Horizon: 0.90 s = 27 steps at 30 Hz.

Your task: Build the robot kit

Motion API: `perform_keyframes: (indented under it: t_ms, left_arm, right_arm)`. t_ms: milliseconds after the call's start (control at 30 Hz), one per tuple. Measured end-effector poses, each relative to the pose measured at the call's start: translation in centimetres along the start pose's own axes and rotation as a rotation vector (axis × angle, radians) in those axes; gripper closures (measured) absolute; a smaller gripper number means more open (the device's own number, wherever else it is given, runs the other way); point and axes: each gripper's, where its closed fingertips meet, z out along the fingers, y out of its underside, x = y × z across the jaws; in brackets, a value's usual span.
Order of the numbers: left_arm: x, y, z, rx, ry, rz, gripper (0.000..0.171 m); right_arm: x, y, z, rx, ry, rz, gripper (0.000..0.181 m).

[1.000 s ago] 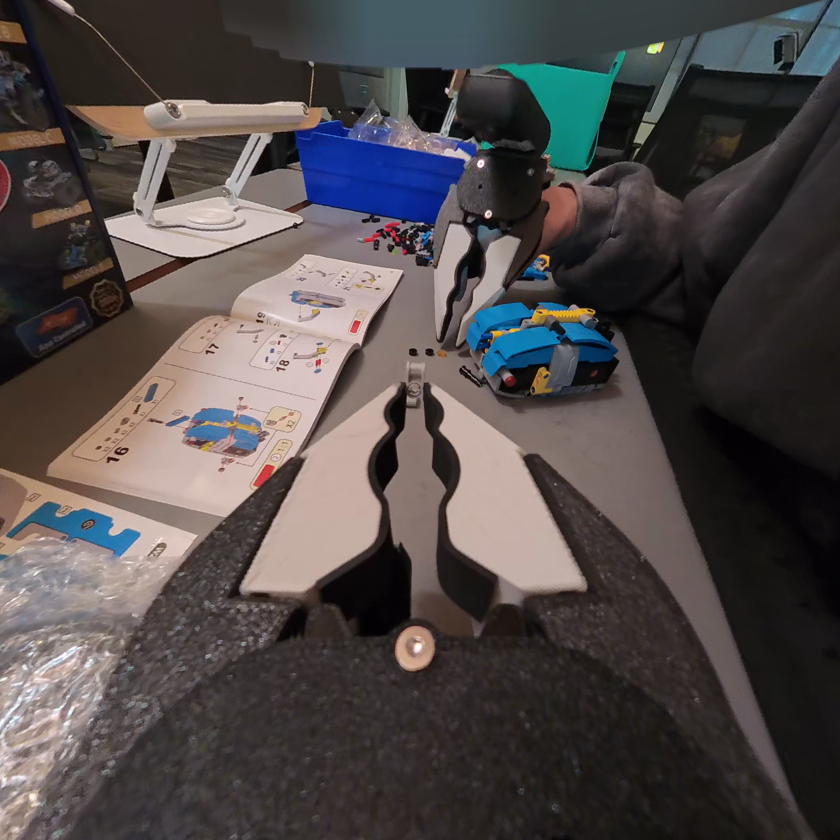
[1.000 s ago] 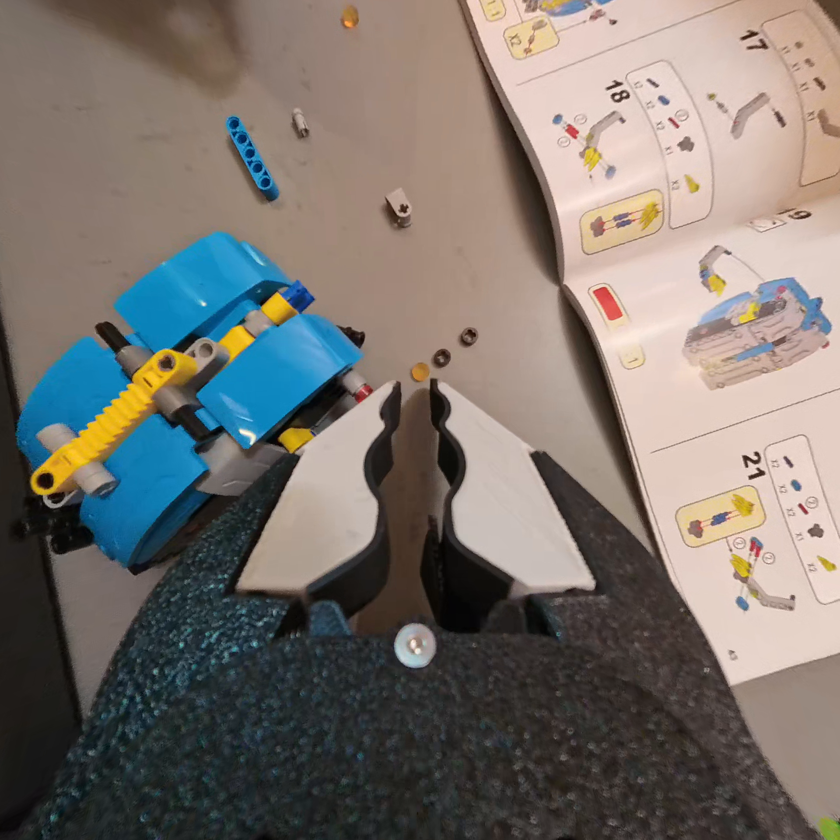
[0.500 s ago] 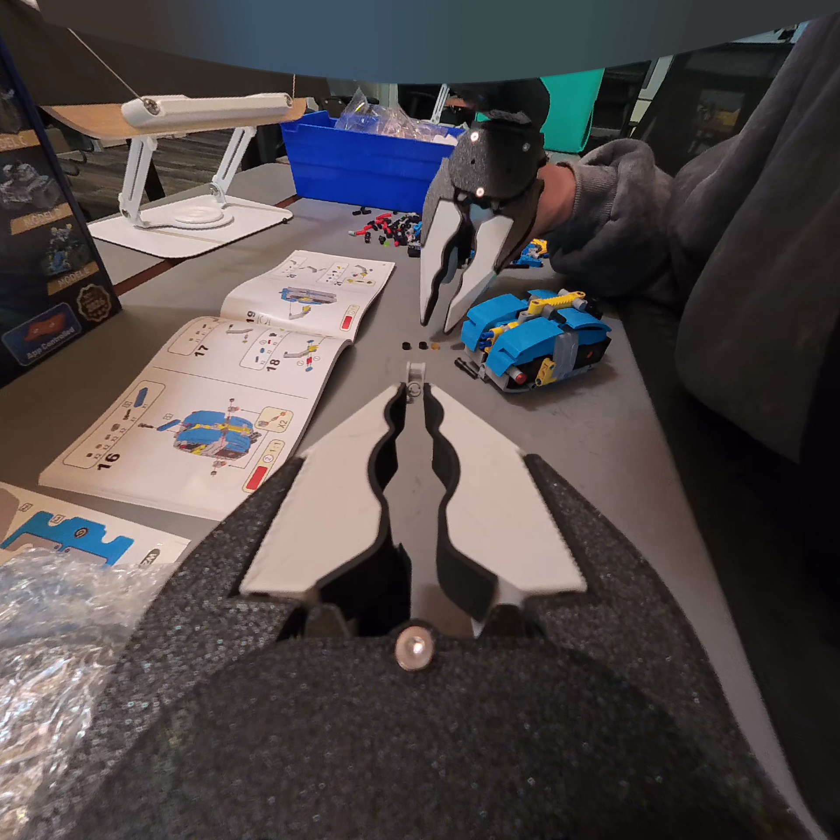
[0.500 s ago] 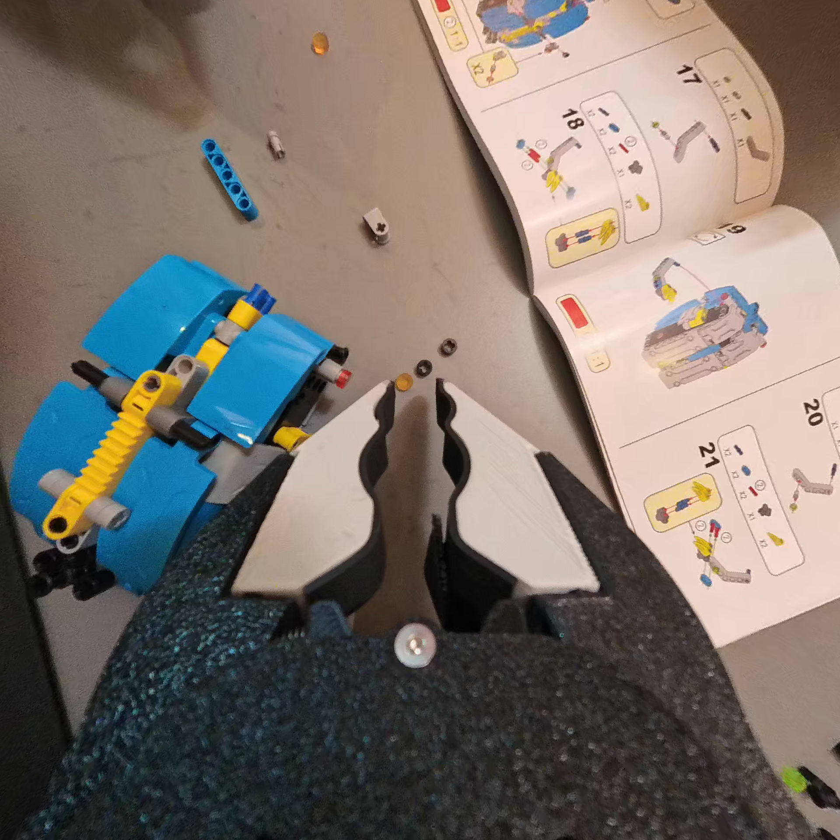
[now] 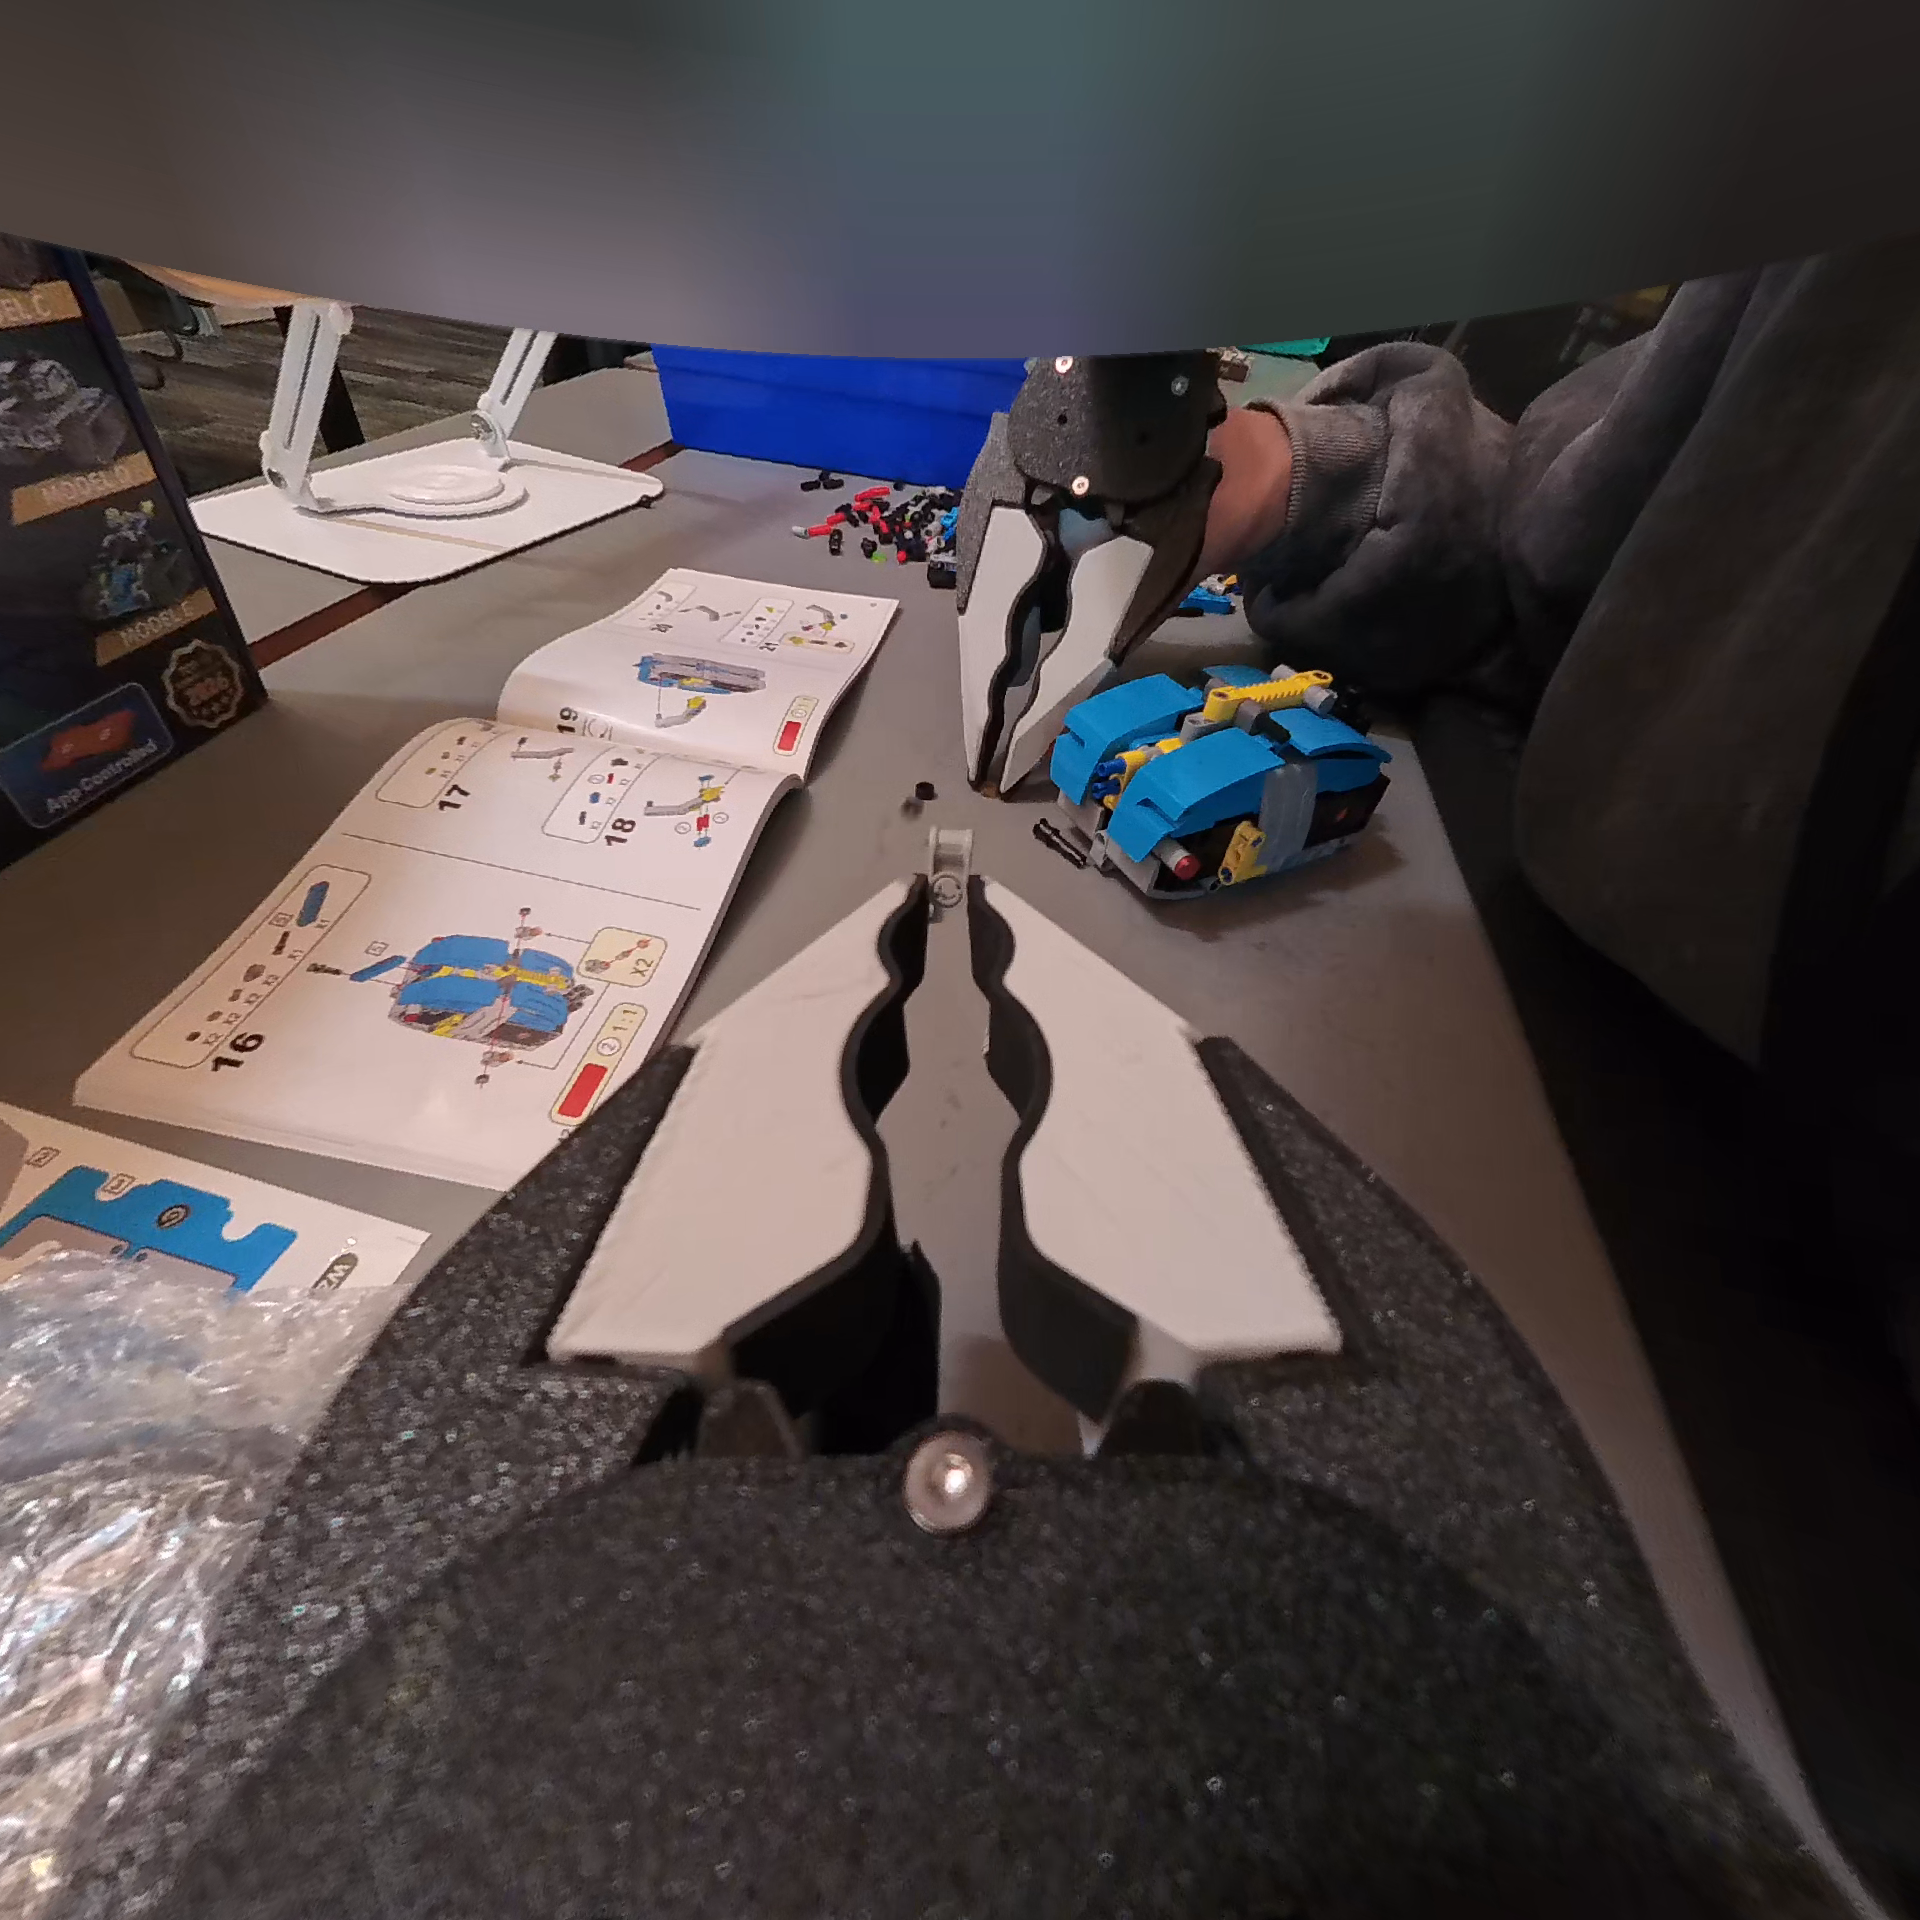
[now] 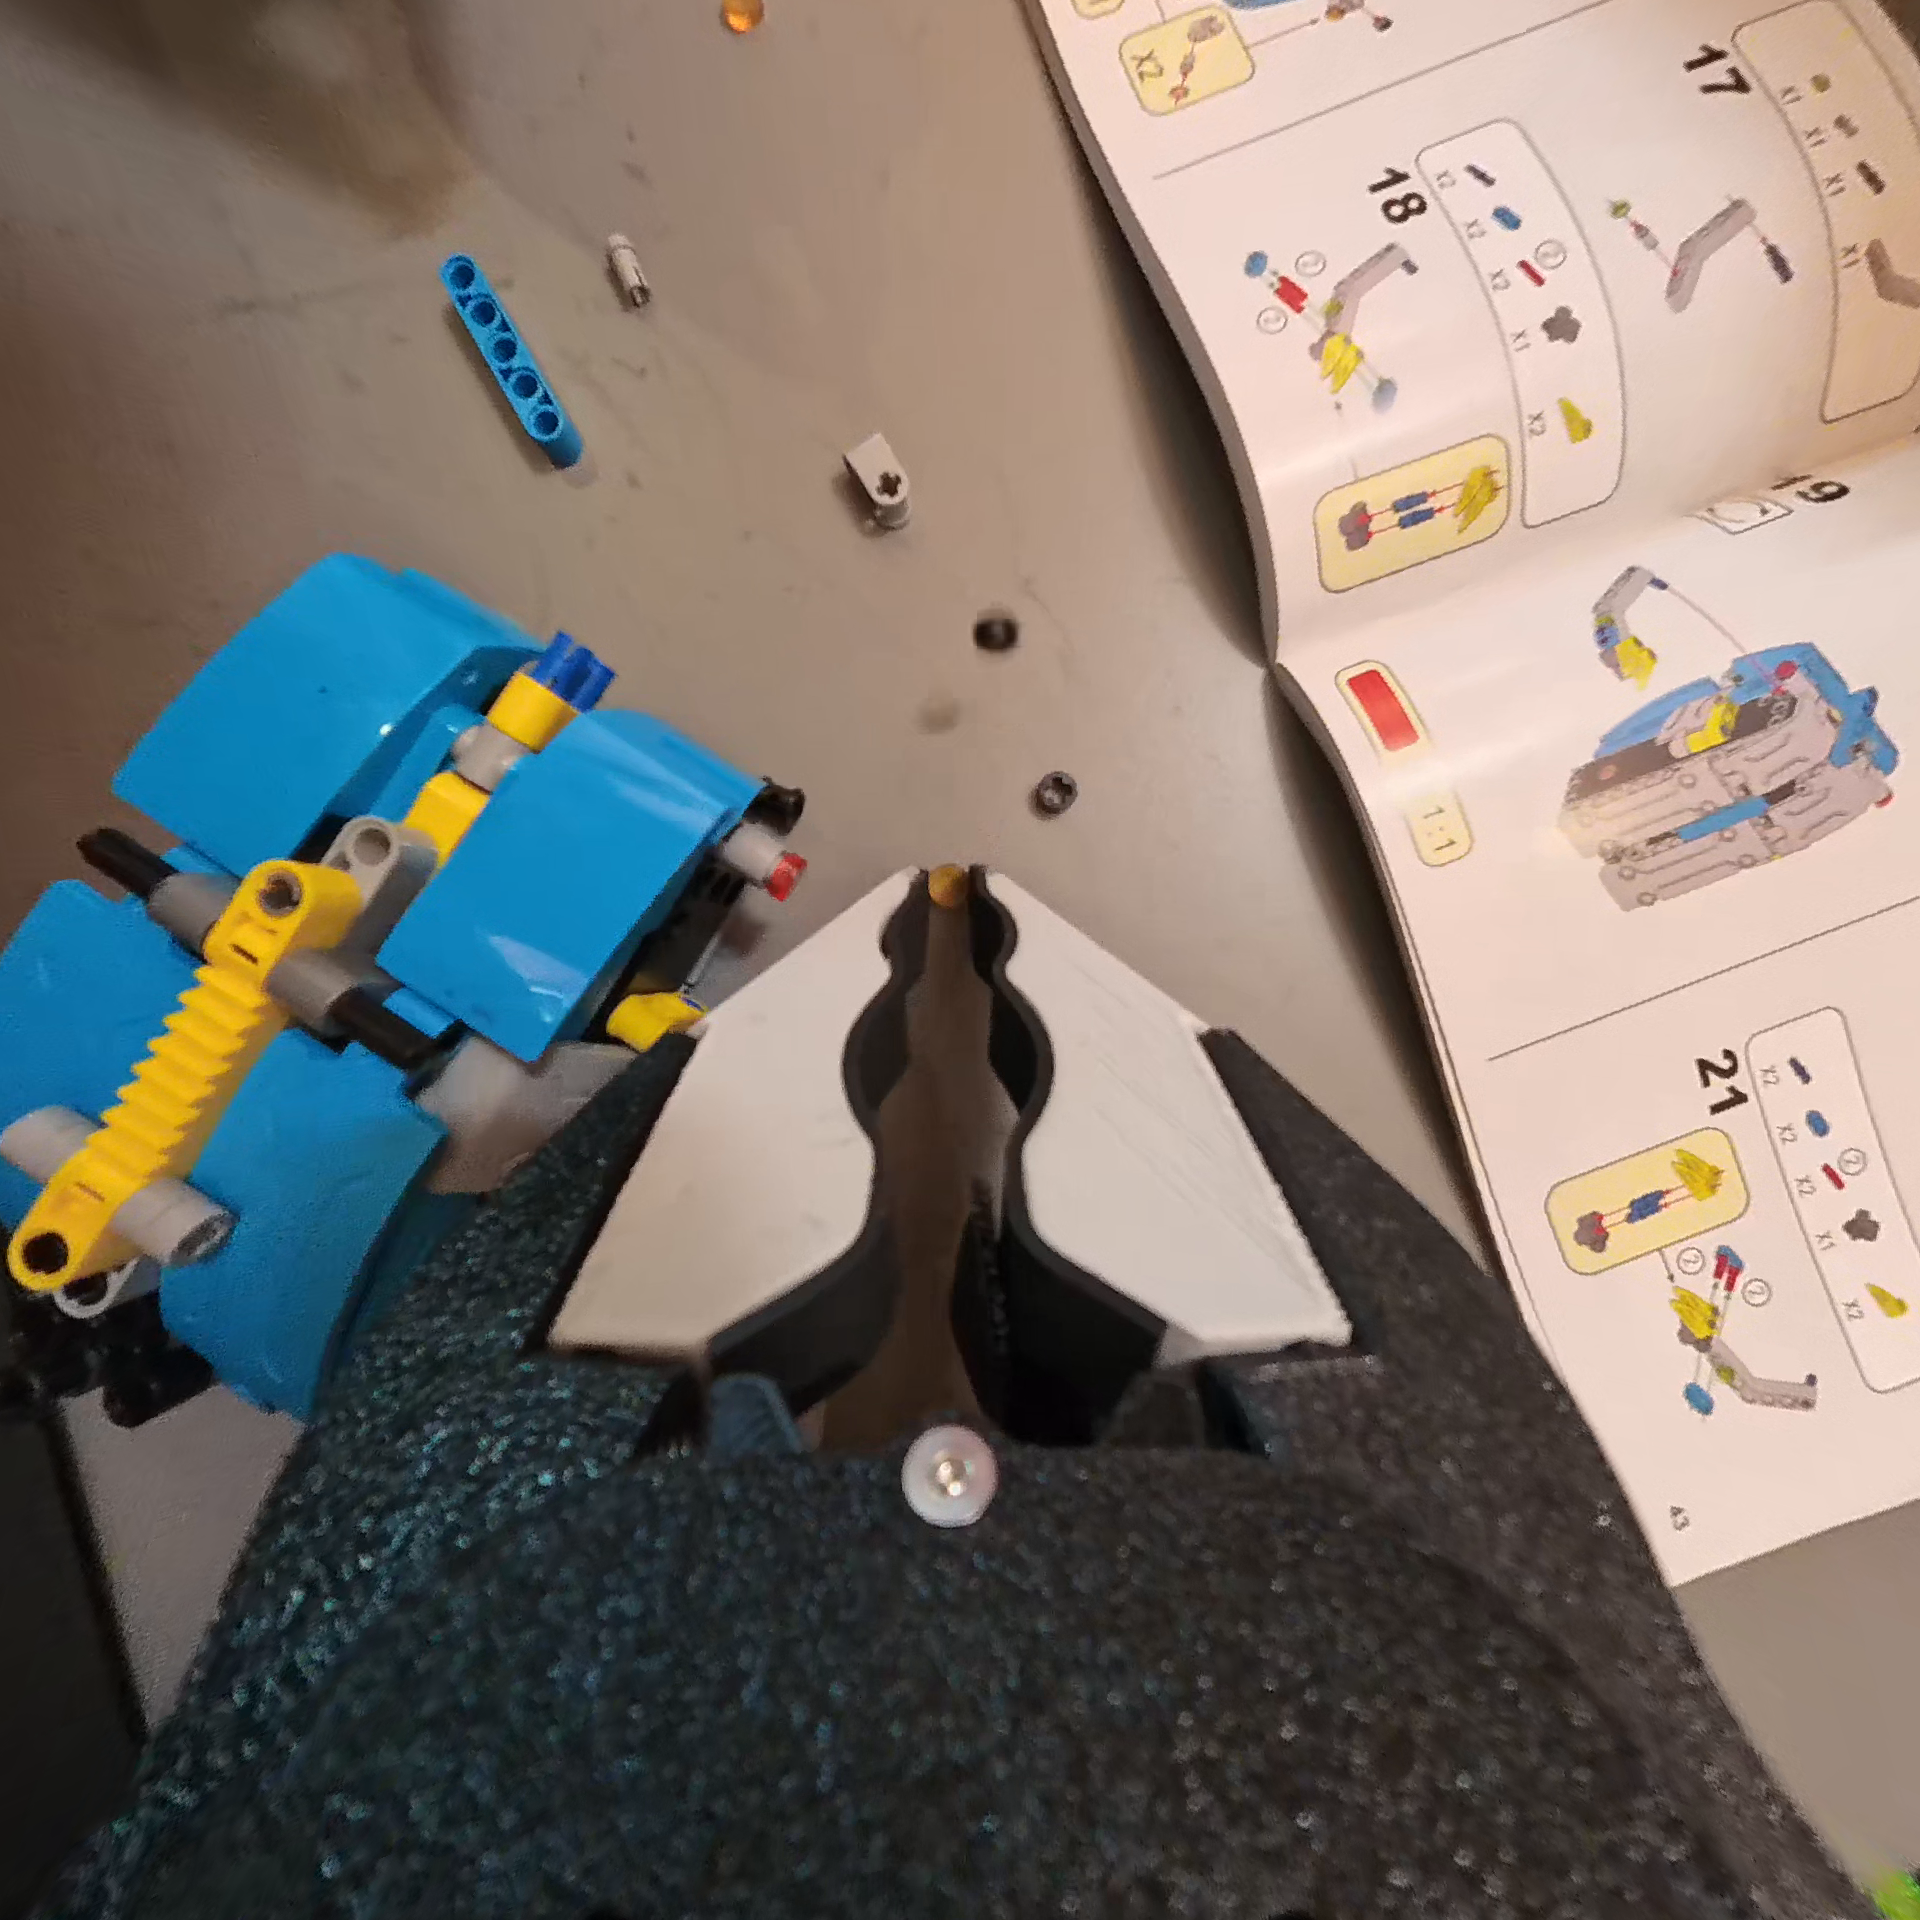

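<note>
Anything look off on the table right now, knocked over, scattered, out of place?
The blue and yellow brick model lies tipped on its side by the right gripper, which pinches a small orange stud. Loose parts lie scattered: blue beam, grey connector, two black rings. Nothing looks broken.

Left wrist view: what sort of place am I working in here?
Likely a hobby or office table set up for building a brick kit: an open instruction booklet, a half-built blue model, and a blue bin with loose parts beside it.

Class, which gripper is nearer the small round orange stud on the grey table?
Right. The right gripper has the small round orange stud between its jaws; the left gripper is farther back, at a small grey connector piece.
</note>
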Motion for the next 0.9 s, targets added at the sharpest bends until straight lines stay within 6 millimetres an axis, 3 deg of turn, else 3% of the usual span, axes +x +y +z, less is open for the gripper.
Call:
perform_keyframes:
  t_ms: [233, 500, 900]
  left_arm:
    - [0.1, 0.0, 0.0, -0.002, 0.003, 0.001, 0.165]
    - [0.1, 0.0, 0.0, 0.0, 0.01, -0.001, 0.165]
    - [0.1, 0.0, 0.0, 0.002, 0.015, -0.007, 0.165]
  right_arm:
    - [0.0, -0.2, -0.1, 0.028, -0.017, 0.027, 0.174]
    - [0.5, -6.1, -4.9, 0.523, -0.293, 0.325, 0.175]
    - [0.0, -8.6, -8.1, 0.763, -0.532, 0.451, 0.175]
